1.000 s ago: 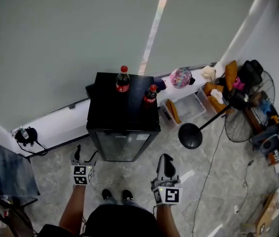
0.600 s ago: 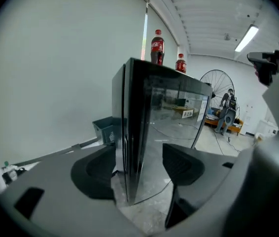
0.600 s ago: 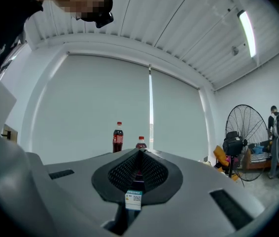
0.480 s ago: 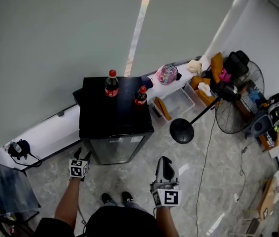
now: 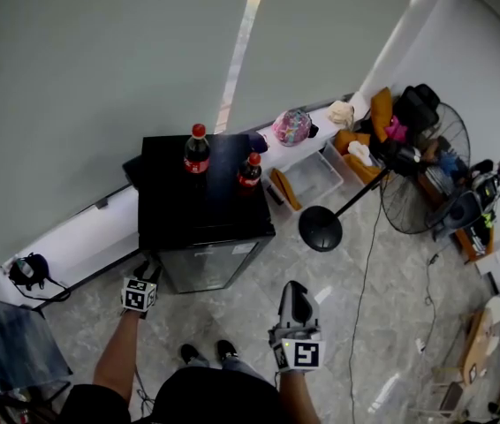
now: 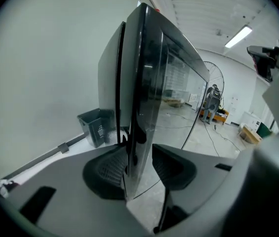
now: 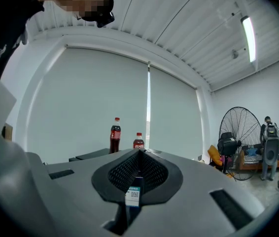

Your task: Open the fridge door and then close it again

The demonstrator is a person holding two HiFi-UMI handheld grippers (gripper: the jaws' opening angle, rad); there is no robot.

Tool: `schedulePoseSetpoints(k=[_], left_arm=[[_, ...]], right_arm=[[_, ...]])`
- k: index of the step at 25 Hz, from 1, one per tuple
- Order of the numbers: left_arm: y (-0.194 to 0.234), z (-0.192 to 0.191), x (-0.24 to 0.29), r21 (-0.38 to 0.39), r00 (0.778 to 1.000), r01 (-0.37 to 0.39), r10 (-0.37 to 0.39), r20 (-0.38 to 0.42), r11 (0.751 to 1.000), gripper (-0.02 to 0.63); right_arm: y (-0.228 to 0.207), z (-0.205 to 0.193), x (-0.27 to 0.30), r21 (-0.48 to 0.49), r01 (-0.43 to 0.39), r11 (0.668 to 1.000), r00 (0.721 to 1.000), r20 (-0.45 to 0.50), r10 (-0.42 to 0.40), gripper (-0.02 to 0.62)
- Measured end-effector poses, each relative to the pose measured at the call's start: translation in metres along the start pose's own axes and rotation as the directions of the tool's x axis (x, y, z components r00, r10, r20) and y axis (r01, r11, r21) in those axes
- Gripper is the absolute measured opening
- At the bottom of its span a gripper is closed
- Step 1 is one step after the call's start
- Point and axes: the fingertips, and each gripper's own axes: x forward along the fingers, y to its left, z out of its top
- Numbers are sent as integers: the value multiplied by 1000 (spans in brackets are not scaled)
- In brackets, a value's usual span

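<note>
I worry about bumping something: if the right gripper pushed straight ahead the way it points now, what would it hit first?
Probably the glass door of the black mini fridge, near its white label. The right gripper, jaws together, points at it. Depth is hard to judge.

The person wears a black top [image 5: 219, 402] and black shoes [image 5: 190, 353], with the forearms bare. The left gripper [image 5: 147, 270] and right gripper [image 5: 295, 291] are grey moulded shells, each bearing a white cube [image 5: 139, 294] with black square markers. Their jaws have dark ribbed pads [image 7: 124, 174].
</note>
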Motion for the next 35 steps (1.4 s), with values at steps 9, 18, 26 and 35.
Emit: schedulePoseSetpoints(k=[9, 18, 26, 35], left_arm=[[4, 1, 4, 38, 1000, 11, -10, -24, 999, 124], [4, 0, 1, 96, 999, 7, -3, -40, 995, 106], [7, 0, -1, 111, 998, -27, 32, -52, 994, 97], [7, -1, -2, 103, 997, -44, 51, -63, 994, 92]], right_arm=[[-3, 0, 3, -9, 13, 1000, 1000, -18, -13, 8], [-6, 4, 2, -2, -22, 1000, 1000, 14, 22, 8], [-22, 0, -4, -13, 0, 1000, 1000, 9, 0, 8], [-24, -1, -4, -15, -21, 1000, 1000, 2, 21, 8]])
